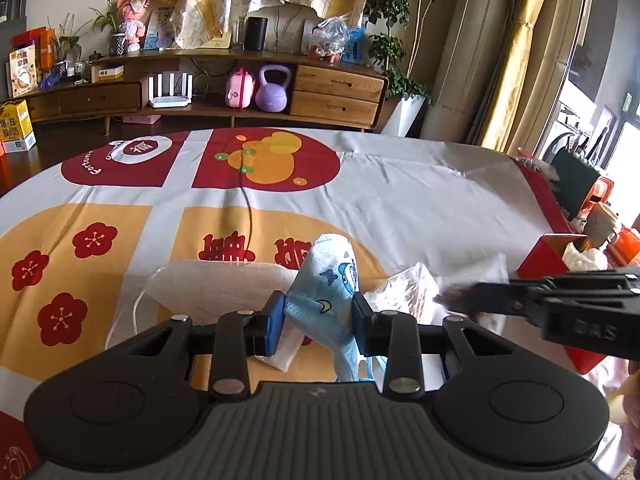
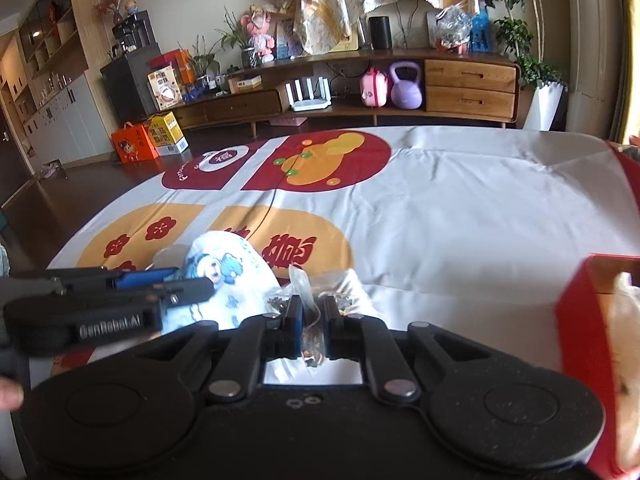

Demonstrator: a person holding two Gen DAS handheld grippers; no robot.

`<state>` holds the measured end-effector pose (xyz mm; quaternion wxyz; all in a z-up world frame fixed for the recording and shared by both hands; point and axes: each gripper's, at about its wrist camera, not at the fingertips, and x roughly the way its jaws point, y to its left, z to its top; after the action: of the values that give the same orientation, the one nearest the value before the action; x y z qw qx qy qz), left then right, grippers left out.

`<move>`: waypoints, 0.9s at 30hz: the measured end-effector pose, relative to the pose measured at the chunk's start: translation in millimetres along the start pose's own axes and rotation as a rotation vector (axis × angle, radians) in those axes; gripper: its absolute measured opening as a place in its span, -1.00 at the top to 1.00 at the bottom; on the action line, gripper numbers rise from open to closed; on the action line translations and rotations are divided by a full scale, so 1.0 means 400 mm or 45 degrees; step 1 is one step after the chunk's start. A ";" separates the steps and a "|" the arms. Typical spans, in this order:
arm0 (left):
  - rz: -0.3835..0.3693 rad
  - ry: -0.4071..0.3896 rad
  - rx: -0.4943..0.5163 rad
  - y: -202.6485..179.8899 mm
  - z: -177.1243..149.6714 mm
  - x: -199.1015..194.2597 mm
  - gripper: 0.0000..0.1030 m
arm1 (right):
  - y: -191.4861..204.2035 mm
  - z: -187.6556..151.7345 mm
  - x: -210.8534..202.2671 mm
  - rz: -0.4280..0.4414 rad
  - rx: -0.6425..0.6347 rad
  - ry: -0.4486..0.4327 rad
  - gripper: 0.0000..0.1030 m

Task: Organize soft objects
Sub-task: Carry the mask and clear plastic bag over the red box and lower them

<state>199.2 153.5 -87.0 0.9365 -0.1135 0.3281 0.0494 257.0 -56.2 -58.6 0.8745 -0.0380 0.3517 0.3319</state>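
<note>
Light-blue cartoon-print face mask (image 1: 326, 288) crumpled, upright; white gauze mask (image 1: 224, 284) flat just behind; clear crinkly plastic bag (image 2: 308, 300) w/ dark bits, bunched.

blue cartoon-print mask (image 1: 328, 280), red box (image 1: 546, 254)

Both grippers' jaws clamped, side by side.

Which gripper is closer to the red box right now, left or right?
Right. The right gripper, shut on a clear plastic packet, sits just left of the red box. The left gripper, shut on the blue face mask, is farther left, beyond the right one.
</note>
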 end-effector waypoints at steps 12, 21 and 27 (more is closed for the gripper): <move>0.000 -0.048 0.000 -0.067 0.042 -0.122 0.33 | -0.053 -0.032 -0.161 -0.025 0.013 -0.066 0.82; -0.083 -0.079 0.037 -0.172 0.068 -0.176 0.33 | -0.118 -0.066 -0.258 -0.061 0.049 -0.116 0.82; -0.171 -0.054 0.063 -0.274 0.073 -0.178 0.33 | -0.186 -0.089 -0.324 -0.113 0.085 -0.148 0.82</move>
<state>179.5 53.2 -0.7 0.9469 -0.1111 0.3010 -0.0195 212.0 -196.4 -14.7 0.9081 -0.0050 0.3092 0.2824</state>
